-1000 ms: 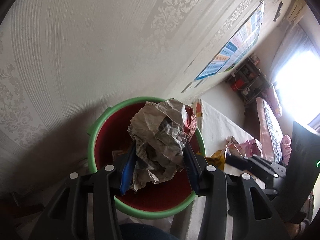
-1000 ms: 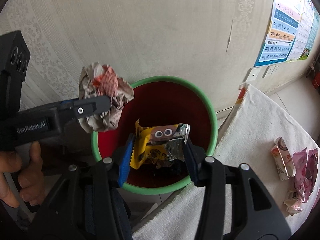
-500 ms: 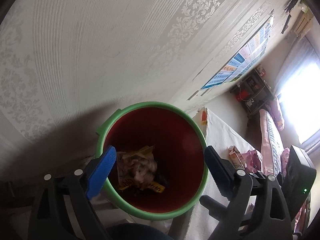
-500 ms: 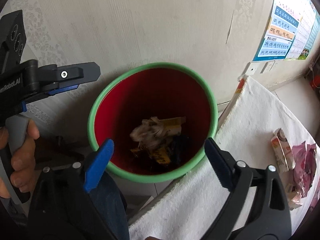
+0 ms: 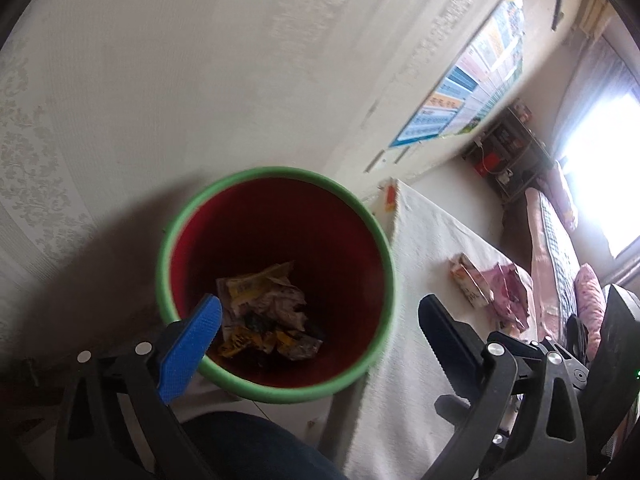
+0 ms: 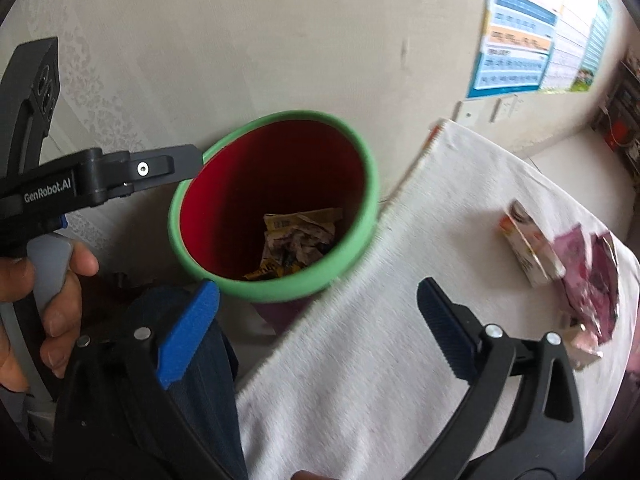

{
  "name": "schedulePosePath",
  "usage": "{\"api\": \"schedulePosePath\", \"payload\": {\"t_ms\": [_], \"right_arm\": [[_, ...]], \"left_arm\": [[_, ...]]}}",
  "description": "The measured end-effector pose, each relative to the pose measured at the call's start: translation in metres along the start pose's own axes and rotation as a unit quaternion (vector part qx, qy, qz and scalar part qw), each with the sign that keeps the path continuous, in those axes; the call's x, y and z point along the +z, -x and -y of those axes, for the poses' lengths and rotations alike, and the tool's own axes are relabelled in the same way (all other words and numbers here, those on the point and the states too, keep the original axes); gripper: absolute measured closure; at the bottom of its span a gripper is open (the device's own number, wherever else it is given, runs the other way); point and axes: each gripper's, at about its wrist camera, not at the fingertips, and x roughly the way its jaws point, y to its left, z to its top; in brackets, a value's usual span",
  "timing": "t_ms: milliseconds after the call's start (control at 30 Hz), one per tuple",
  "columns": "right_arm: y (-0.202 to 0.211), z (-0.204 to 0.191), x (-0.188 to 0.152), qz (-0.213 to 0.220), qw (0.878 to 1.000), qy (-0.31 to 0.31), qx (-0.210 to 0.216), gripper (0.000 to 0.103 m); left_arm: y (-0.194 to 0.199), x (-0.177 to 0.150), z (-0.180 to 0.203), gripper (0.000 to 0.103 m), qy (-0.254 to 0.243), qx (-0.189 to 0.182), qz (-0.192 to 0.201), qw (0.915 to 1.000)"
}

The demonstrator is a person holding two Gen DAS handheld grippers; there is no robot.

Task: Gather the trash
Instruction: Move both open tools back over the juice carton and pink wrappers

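Frames motion-blurred; crumpled wrappers (image 5: 266,312) deep in green-rimmed red plastic bin (image 5: 208,200) indistinct. Left gripper (image 5: 320,332) and right gripper (image 6: 318,320) tilt downward, jaws opening wide, both empty.

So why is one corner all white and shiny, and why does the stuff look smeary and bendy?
Left wrist view: the window is blown out white by daylight, and the bin rim is slightly smeared. Right wrist view: the wall poster and the pink wrappers on the white cloth are motion-blurred. Both views: the fisheye lens bends straight edges and darkens the corners.
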Motion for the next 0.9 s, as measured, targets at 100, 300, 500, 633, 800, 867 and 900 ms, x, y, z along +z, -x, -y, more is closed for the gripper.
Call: {"api": "schedulePosePath", "payload": {"t_ms": [100,300,500,633,800,867,900], "right_arm": [[0.012,0.017,-0.009,0.007,1.0,-0.016,-0.007,0.005],[0.039,0.06,-0.03,0.018,0.998,-0.047,-0.033,0.005],[0.063,0.104,-0.053,0.032,0.993,-0.095,-0.06,0.005],[0.074,0.126,-0.067,0.04,0.989,-0.124,-0.072,0.005],[0.084,0.149,-0.082,0.049,0.984,-0.151,-0.086,0.005],[0.087,0.159,-0.089,0.052,0.981,-0.162,-0.089,0.005],[0.089,0.165,-0.093,0.052,0.98,-0.169,-0.093,0.005]], "left_arm": [[-0.004,-0.006,0.022,0.008,-0.016,-0.008,-0.007,0.9998],[-0.011,-0.019,0.066,0.008,-0.058,-0.023,-0.024,0.9978],[-0.02,-0.037,0.107,0.008,-0.091,-0.038,-0.038,0.9944],[-0.027,-0.052,0.131,0.008,-0.108,-0.053,-0.055,0.9913],[-0.031,-0.06,0.153,0.008,-0.138,-0.056,-0.063,0.9868],[-0.032,-0.06,0.159,0.008,-0.14,-0.056,-0.061,0.9867],[-0.032,-0.059,0.161,0.008,-0.14,-0.055,-0.06,0.9868]]}}
